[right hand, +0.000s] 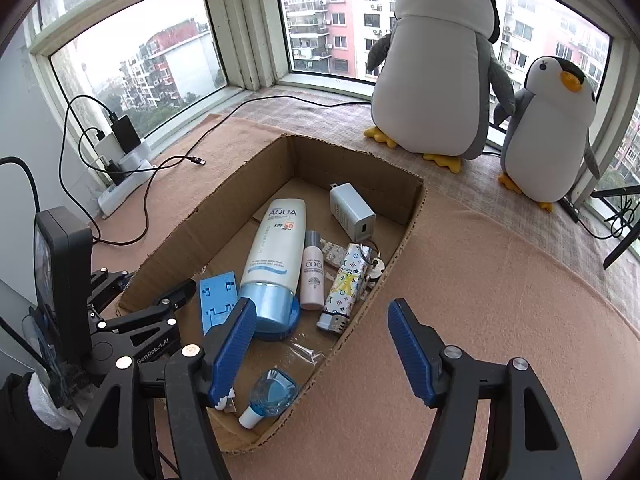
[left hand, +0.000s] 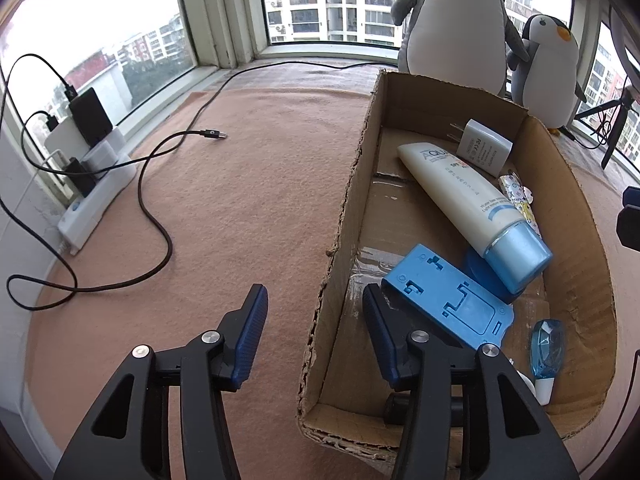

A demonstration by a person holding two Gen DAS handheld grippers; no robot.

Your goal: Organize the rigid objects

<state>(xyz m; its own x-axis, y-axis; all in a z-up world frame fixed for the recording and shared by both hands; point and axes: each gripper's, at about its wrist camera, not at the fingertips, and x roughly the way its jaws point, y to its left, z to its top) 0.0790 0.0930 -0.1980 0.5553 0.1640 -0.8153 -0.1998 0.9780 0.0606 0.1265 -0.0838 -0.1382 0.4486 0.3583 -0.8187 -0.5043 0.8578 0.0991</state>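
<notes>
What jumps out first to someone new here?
Two plush penguins by the window, behind everything. Then the cardboard box on the tan mat, holding a sunscreen tube, a white charger and a blue plastic stand. Both tongs, left and right, gape empty over its near end.

This is a home, high up in an apartment block: a bay window [right hand: 160, 60] wraps around a wide sill covered with a pinkish blanket [right hand: 500, 280], and other residential towers [left hand: 340, 0] fill the view outside. Two plush penguins [right hand: 436, 64] stand by the glass. A power strip [right hand: 120, 188] with chargers and a loose cable [left hand: 160, 208] lies at the sill's left end.
</notes>
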